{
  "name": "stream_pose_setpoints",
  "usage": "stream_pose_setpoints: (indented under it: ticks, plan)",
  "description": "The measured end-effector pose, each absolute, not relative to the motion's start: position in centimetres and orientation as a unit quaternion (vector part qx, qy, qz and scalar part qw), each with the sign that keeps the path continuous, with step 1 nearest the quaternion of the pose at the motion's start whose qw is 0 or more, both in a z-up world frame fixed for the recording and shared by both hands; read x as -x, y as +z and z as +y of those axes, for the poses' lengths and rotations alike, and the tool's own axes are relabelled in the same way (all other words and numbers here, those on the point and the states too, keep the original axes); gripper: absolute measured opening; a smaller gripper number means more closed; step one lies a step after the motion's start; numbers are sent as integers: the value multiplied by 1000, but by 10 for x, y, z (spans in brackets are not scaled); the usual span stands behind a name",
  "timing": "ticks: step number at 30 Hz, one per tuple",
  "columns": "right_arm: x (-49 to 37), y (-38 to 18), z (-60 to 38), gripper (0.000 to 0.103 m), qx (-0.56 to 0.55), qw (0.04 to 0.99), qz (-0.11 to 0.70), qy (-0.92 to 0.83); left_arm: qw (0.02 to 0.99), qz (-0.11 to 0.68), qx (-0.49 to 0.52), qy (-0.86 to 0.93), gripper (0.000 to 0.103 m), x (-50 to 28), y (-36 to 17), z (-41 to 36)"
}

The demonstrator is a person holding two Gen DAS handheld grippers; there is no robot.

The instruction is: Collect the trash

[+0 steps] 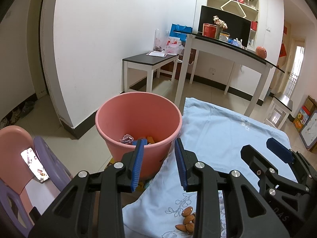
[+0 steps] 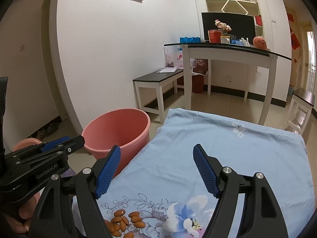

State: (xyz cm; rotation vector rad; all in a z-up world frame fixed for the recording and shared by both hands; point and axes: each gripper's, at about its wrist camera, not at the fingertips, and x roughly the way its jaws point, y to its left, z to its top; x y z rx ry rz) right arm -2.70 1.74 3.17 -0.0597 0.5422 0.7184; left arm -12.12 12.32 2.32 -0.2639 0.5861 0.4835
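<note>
A pink bin [image 1: 138, 117] stands on the floor against the left edge of a table draped in a light blue flowered cloth [image 1: 218, 130]. In the bin lie a crumpled wrapper [image 1: 126, 138] and orange scraps [image 1: 151, 139]. My left gripper [image 1: 159, 141] hovers over the bin's near rim, open, with nothing between its blue pads. Several almonds [image 2: 122, 222] lie on the cloth's near edge, just below my right gripper [image 2: 157, 147], which stands wide open and empty above the cloth. The almonds [image 1: 187, 221] also show under the left gripper. Each gripper appears in the other's view: right gripper [image 1: 257, 144], left gripper [image 2: 75, 138].
Pink and purple plastic chairs [image 1: 23, 158] stand at the near left, with a lit phone [image 1: 34, 164] on the seat. A low black-topped bench [image 2: 158, 79] and a tall white table [image 2: 227, 49] with clutter stand beyond. A white stool [image 1: 281, 107] is at the right.
</note>
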Motion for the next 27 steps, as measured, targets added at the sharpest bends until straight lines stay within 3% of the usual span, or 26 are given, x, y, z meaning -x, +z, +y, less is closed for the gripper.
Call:
stream_pose_setpoints:
  ticks: [27]
  plan:
    - [30, 22, 14, 75, 23, 899, 269, 344, 918, 295, 126, 234, 33, 122, 13, 120]
